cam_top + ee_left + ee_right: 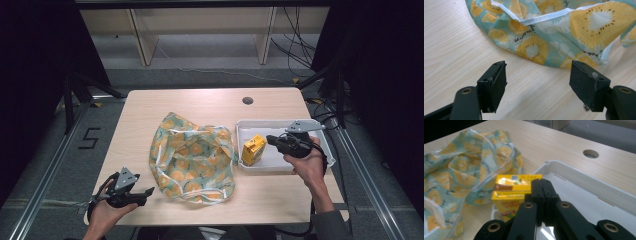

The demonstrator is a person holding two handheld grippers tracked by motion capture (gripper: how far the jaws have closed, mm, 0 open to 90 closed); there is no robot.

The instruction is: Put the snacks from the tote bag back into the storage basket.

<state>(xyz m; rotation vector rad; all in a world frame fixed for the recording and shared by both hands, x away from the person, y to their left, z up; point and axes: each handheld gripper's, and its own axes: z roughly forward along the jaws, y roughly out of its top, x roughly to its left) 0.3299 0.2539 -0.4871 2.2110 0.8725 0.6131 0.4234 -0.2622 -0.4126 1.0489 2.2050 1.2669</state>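
Upright at the left end of a white tray (310,161) stood a yellow carton (254,149), just beside a fruit-print cloth bag (192,157) on the wooden table (210,102). Just right of the carton hovered the right gripper (541,182), jaws pressed together, empty. Near the bag's lower left corner, the left gripper (537,78) was spread, empty.

On the table (210,102), the bag (192,156) lies just ahead of the left gripper (148,192) — near it, not touching. The carton (253,149) stands in the tray (280,124), at the end nearest the bag, directly in front of the right gripper (270,139) and just beyond its tips. Bag and tray lie side by side between the two grippers — the tray under the right one.
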